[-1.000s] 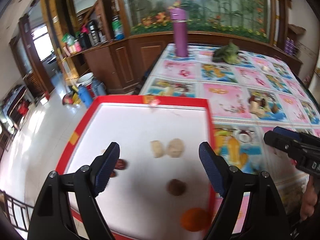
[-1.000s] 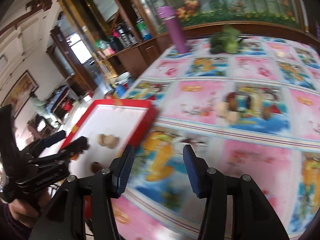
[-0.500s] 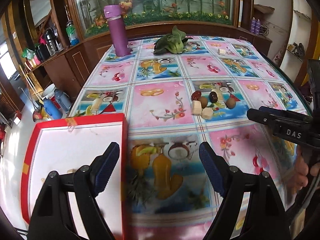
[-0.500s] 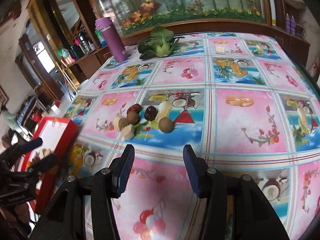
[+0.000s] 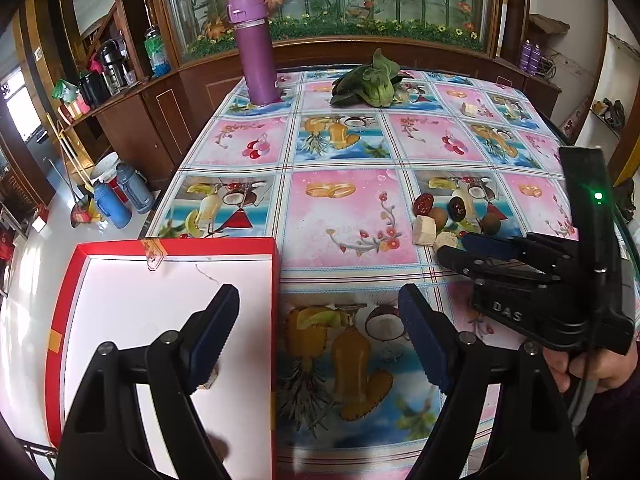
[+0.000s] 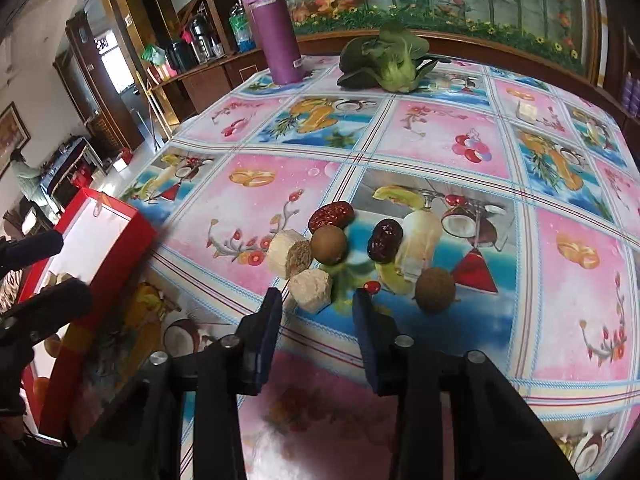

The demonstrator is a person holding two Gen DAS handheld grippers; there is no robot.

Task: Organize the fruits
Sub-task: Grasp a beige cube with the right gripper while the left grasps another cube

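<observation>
A small pile of fruits lies on the patterned tablecloth: a red date, a dark date, two brown round fruits, and pale chunks. My right gripper is open just short of the pile, its jaws on either side of the nearest pale chunk without touching it. In the left wrist view the same pile sits to the right, with the right gripper beside it. My left gripper is open and empty, straddling the right rim of the red tray. A pale piece in the tray is mostly hidden.
A purple bottle and a green leafy vegetable stand at the table's far end, with one small pale chunk far right. The tray overhangs the table's left side above the floor. A wooden cabinet lines the back wall.
Both grippers swung right, away from the tray's inside and toward the table. The right gripper came up close to the fruit pile. Both stayed open.
</observation>
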